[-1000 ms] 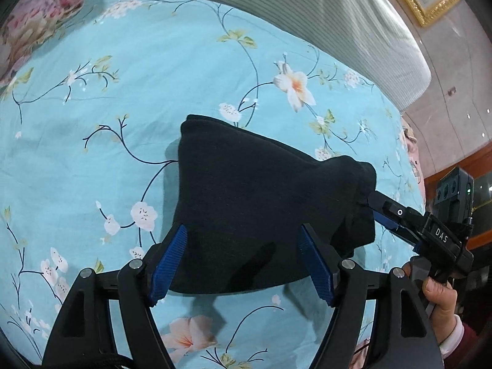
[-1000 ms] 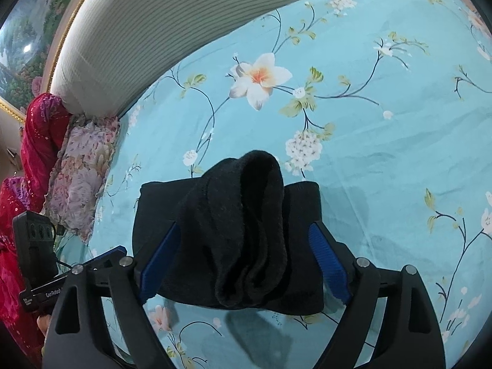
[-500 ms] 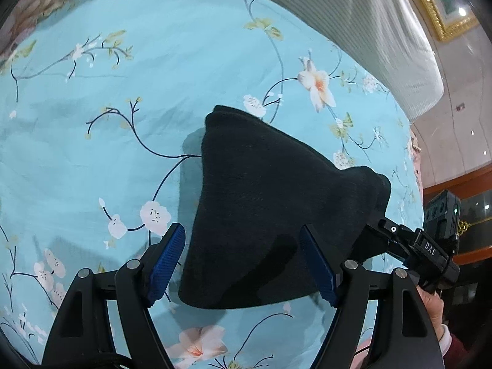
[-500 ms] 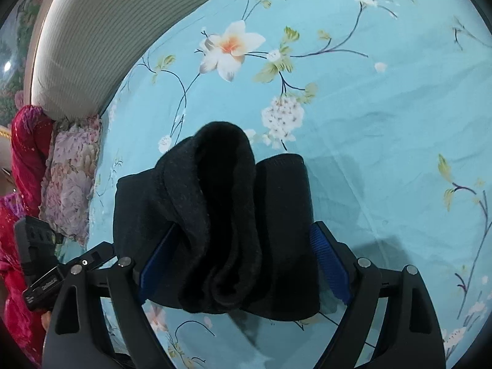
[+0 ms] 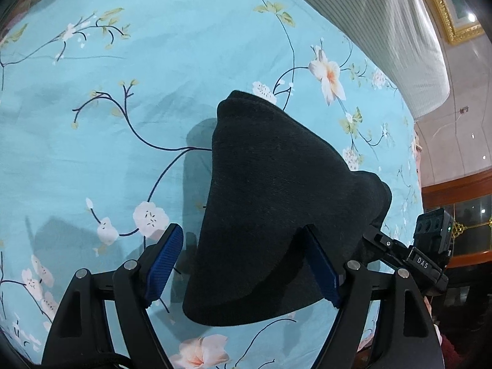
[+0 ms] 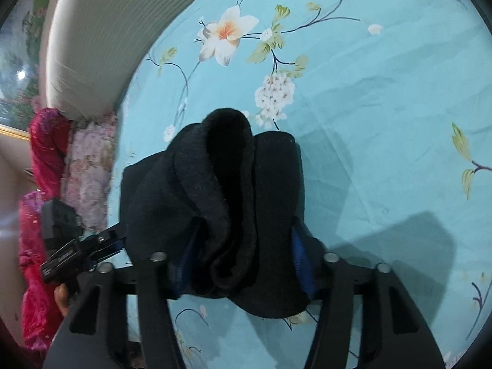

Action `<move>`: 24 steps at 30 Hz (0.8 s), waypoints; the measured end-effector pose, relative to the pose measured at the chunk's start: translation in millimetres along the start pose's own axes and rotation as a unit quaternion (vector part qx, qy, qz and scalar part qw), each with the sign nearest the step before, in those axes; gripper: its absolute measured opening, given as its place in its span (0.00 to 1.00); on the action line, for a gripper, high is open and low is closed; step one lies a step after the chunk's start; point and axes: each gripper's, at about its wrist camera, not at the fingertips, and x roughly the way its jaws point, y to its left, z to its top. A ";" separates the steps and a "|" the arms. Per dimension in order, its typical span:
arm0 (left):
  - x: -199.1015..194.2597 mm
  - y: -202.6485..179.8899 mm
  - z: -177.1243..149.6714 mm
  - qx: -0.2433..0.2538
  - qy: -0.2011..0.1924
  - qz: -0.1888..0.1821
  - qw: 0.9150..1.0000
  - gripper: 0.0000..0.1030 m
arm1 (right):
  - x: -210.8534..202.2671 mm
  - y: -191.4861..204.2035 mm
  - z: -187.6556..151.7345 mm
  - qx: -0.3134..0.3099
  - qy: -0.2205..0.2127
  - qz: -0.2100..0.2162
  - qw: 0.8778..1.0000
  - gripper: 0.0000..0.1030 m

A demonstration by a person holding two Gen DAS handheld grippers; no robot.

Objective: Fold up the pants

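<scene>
The black pants [image 5: 276, 209] are bunched into a thick folded bundle held up just above a bed covered by a light blue flowered sheet [image 5: 123, 61]. Both tools have a part in holding it.

The left tool [image 5: 246, 267] stands wide open, its blue pads well apart. The lower edge of the bundle hangs between them and drapes over the right-hand pad, so the cloth rests on that pad and is not pinched. The right tool [image 6: 243, 261] is closer together, with several rolled layers of the pants [image 6: 221, 203] packed between its pads. The cloth fills the gap and hides most of both pads, so it looks like a clamp on the stacked folds, though I cannot see pad contact cleanly. From the left camera, the right tool [image 5: 381, 243] reaches into the far corner of the bundle.

The fabric looks like a soft, thick knit: limp, light, and not slippery. It sags wherever it is unsupported and the layers will probably slide apart if only the outer one is held. A safe hold would likely take all layers together near a folded edge, one tool at each end, so the bundle stays flat when laid down.

A striped headboard [image 6: 101, 30] and pink flowered pillows [image 6: 89, 172] lie beyond the sheet.
</scene>
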 end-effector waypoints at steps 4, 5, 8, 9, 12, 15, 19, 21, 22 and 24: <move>6.8 0.2 2.2 -0.006 0.006 -0.002 1.000 0.78 | -2.4 -6.2 -2.5 0.008 -0.006 0.019 1.000 0.45; 9.0 -0.1 3.0 -0.007 0.006 -0.002 1.000 0.78 | -2.6 -6.2 -3.1 0.007 -0.007 0.020 1.000 0.45; 12.4 1.7 3.6 -0.010 0.004 -0.004 1.000 0.78 | -3.0 -5.8 -2.5 0.004 -0.008 0.023 1.000 0.45; 15.2 1.5 4.4 -0.010 0.005 -0.007 1.000 0.75 | -3.5 -5.7 -2.9 0.004 -0.008 0.024 1.000 0.45; 23.0 3.4 5.8 -0.018 0.014 -0.024 0.999 0.62 | -3.6 -6.9 -3.2 0.004 -0.009 0.027 1.000 0.45; 26.6 4.1 6.8 -0.023 0.015 -0.029 0.999 0.56 | -3.1 -6.4 -3.5 0.003 -0.010 0.030 1.000 0.45; 22.2 -0.9 5.9 -0.010 0.011 -0.034 0.999 0.46 | -3.0 -6.2 -3.0 0.003 -0.011 0.035 0.999 0.44; 18.2 -3.4 4.8 -0.007 0.005 -0.035 0.999 0.40 | -4.2 -4.7 -3.4 0.000 -0.012 0.038 0.999 0.44; 15.9 -3.4 4.0 -0.007 0.002 -0.036 0.999 0.39 | -4.6 -3.7 -3.5 -0.002 -0.013 0.040 0.999 0.43; 10.5 -5.0 2.6 -0.006 -0.007 -0.037 0.999 0.34 | -5.8 -0.5 -2.6 -0.006 -0.015 0.042 0.999 0.43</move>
